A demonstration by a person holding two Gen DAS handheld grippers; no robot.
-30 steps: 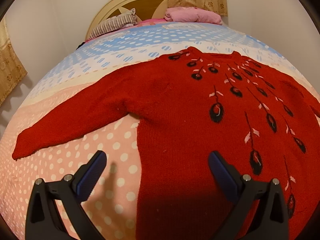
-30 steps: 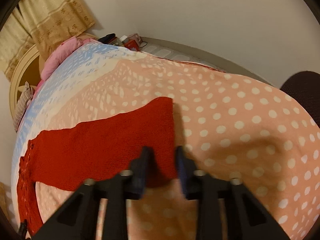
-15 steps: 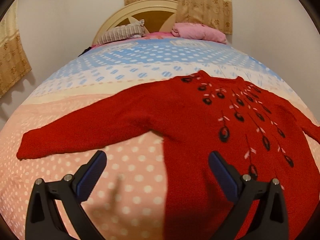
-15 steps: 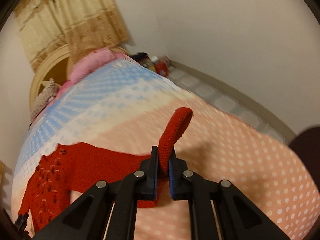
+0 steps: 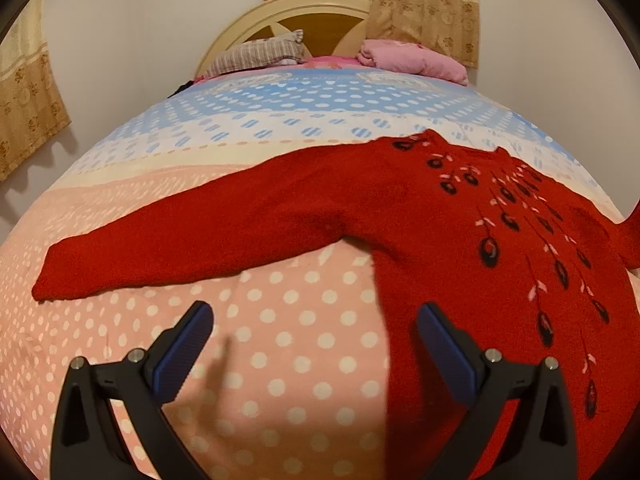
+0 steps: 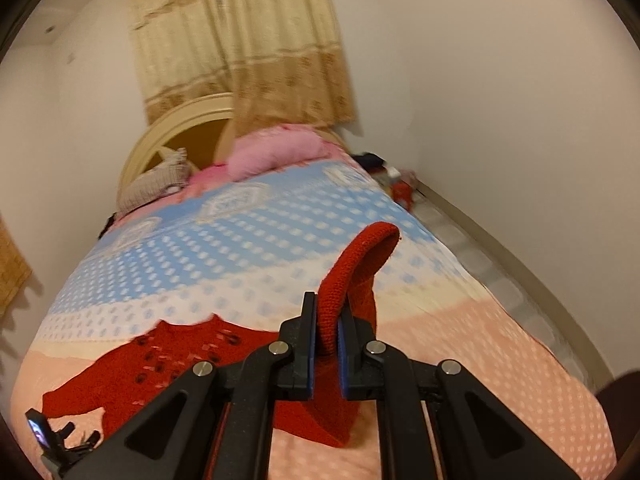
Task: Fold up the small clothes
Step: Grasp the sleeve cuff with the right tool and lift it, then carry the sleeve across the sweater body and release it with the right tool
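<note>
Plainly, the red sweater (image 5: 460,240) lay flat on the polka-dot bedspread (image 5: 280,340), its free sleeve (image 5: 180,248) stretching toward nine o'clock. The right gripper (image 6: 328,340) pinched the other cuff (image 6: 360,256), lifted and drooping. The left gripper (image 5: 316,344) hovered spread wide. Soft, limp knit; the sleeve end looked the best hold.

A: What does the garment look like?

B: A red knit sweater (image 5: 440,248) with black and pink leaf motifs lies flat, front up, on the bed. Its body lies ahead of the left jaws' right finger, one sleeve stretching ahead and leftward.

A: And the other sleeve?

B: The cuff (image 6: 352,276) stands pinched between the right jaws, curling over above them.
</note>
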